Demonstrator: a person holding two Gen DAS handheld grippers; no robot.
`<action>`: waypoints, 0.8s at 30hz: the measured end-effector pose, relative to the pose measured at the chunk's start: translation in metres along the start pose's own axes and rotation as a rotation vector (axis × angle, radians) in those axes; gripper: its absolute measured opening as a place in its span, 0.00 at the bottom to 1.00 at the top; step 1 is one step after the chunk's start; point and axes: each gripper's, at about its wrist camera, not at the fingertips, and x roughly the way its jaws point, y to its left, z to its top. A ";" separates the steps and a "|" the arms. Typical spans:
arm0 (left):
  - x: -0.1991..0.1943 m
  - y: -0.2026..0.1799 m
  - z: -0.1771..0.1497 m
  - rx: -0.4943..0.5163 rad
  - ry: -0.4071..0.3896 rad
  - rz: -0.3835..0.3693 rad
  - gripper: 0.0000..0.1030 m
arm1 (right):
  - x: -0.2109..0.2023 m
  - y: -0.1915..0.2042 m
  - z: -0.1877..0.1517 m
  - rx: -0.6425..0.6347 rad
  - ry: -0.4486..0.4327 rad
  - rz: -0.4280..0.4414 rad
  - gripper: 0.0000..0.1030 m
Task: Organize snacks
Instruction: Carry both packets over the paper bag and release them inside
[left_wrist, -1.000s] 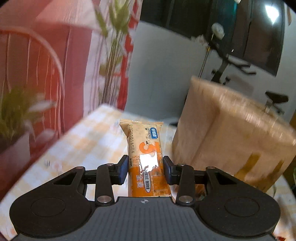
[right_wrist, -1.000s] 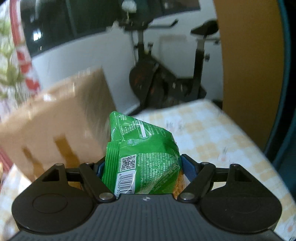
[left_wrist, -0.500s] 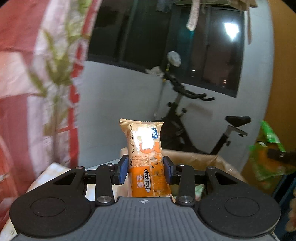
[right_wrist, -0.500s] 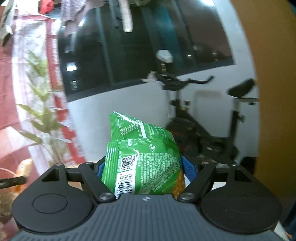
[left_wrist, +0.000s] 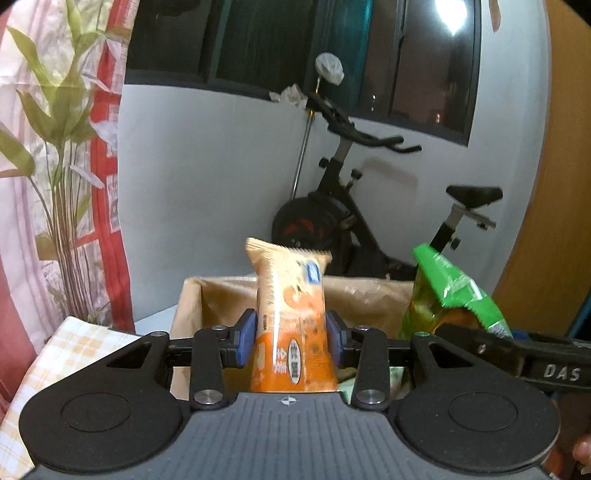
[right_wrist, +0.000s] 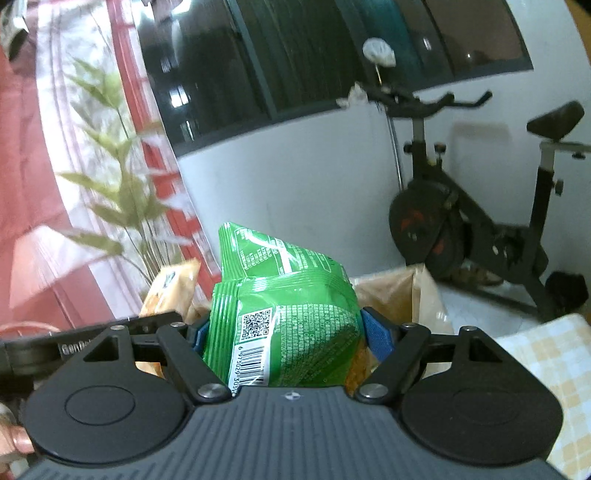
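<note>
Left gripper (left_wrist: 291, 341) fingers were clamped narrow on the upright orange snack bar (left_wrist: 291, 325), held over the near rim of the open cardboard box (left_wrist: 221, 291) on the checked tabletop (left_wrist: 74, 343). Right gripper (right_wrist: 284, 332) fingers stood wider, pressed on the puffy green snack bag (right_wrist: 288, 317), also above the box, just beside the bar. Both packets were apparently held upright over the opening so they could drop straight in.
</note>
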 end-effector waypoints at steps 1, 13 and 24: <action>0.001 0.001 -0.002 0.005 0.004 0.001 0.43 | 0.004 -0.001 -0.003 -0.006 0.021 -0.015 0.78; -0.028 0.014 -0.006 0.000 0.011 0.007 0.62 | -0.002 -0.011 -0.017 -0.007 0.110 -0.051 0.86; -0.077 0.046 -0.020 -0.070 0.025 -0.009 0.63 | -0.036 0.010 -0.031 -0.183 0.090 -0.055 0.86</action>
